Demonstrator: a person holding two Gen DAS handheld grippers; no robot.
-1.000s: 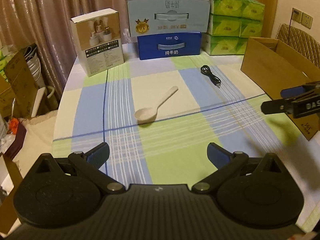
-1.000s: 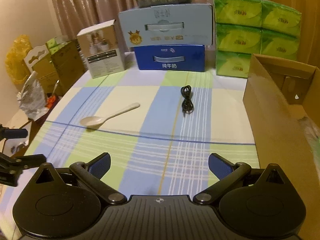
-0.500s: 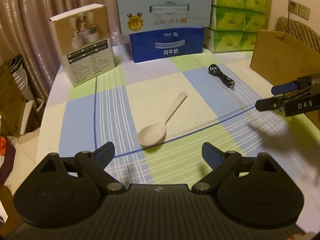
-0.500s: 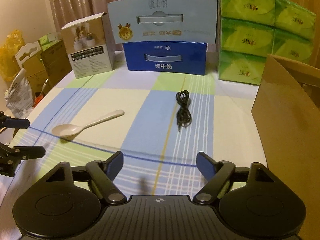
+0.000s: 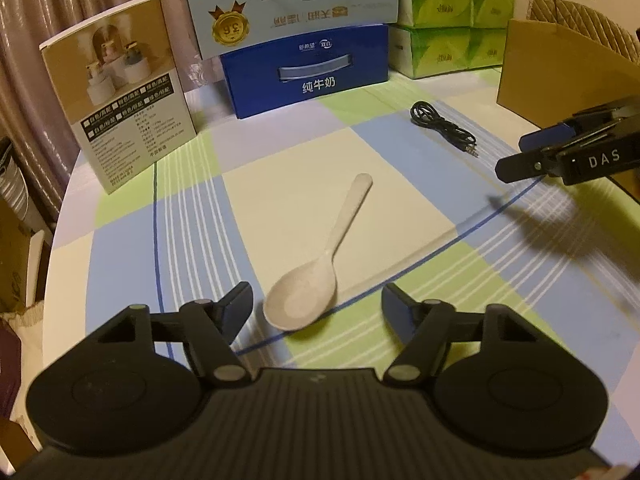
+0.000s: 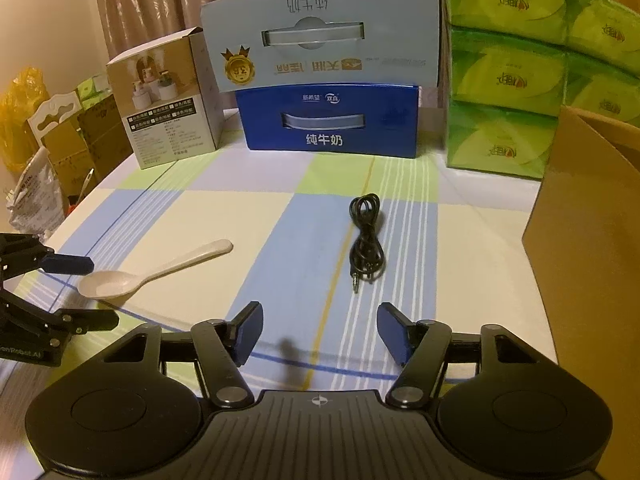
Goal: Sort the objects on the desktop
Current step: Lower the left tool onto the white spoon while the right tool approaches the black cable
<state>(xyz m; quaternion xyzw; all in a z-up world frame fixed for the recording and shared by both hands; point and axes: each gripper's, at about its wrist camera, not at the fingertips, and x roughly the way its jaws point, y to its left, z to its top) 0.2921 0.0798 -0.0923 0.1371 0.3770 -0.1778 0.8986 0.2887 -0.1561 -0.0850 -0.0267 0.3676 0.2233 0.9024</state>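
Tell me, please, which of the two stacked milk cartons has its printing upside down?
The upper, pale blue carton: its gold medal and lettering are inverted, while the dark blue carton beneath reads upright.

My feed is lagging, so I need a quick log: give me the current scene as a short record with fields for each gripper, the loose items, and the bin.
left gripper: open, fingers either side of the spoon bowl, not closed on it
right gripper: open, holding nothing, pointed at the cable
spoon: cream, flat on the tablecloth, bowl nearest the left gripper
cable: black, coiled, plug end toward the right gripper
cardboard box: brown, on the table's right side, contents not visible
tablecloth: checked blue, green and cream
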